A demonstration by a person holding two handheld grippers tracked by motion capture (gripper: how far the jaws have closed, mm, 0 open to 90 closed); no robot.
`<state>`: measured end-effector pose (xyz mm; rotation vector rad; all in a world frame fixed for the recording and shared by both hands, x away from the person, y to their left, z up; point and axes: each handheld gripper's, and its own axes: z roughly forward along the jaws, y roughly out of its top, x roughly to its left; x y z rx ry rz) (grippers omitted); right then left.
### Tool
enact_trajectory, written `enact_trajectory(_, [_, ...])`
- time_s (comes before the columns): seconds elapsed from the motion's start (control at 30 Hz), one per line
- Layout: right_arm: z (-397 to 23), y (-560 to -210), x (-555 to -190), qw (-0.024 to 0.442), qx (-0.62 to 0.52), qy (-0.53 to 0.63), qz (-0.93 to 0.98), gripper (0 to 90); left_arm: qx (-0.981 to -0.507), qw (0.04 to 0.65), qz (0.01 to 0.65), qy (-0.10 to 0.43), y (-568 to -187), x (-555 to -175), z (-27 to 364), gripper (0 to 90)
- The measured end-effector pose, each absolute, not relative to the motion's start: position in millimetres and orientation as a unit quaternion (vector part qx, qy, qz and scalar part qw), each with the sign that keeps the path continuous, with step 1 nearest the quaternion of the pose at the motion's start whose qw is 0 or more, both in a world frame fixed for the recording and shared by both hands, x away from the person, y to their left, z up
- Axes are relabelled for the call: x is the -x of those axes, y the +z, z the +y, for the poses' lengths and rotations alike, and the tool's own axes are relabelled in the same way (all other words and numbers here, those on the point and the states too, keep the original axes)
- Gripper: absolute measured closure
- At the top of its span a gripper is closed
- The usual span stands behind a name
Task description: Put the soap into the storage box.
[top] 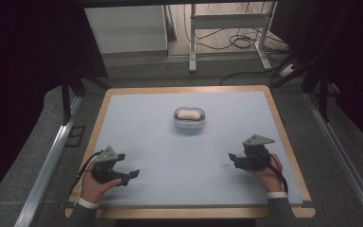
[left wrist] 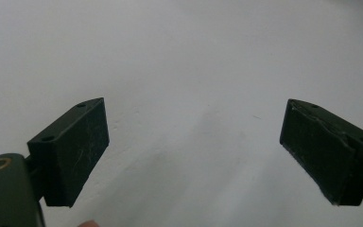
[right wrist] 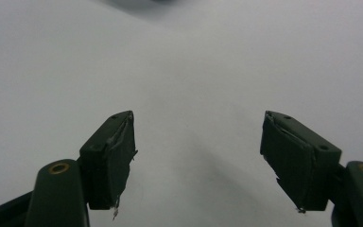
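Dish (top: 189,119) with a white lump inside sits mid-surface (top: 146,137), toward the far edge, long axis running 9-to-3. From left tongs (top: 131,175) it lies at about 1 o'clock; from right tongs (top: 233,160) at about 11, slightly nearer. Both tongs gape wide, empty, well apart from the dish.

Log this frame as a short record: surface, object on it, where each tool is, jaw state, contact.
surface: pale blue mat on a wood-edged table
object: small clear container with a white thing inside, at the mat's far middle
left tool: near left of the mat, jaws apart, nothing between them
right tool: near right of the mat, jaws apart, nothing between them
contact: neither tool touches the container
pads: worn edges on the right tool's pads
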<state>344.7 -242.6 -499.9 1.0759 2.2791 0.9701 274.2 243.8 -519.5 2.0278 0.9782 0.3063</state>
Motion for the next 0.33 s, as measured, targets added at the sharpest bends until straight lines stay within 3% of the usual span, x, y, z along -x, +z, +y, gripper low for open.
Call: enact_trajectory(0.33, [-240.8, -500.5, -343.8, 0.225, -0.38, 0.35, 0.826, 26.8, -0.809, 0.419, 0.392, 0.129, -520.1, -274.5, 243.6, 9.2])
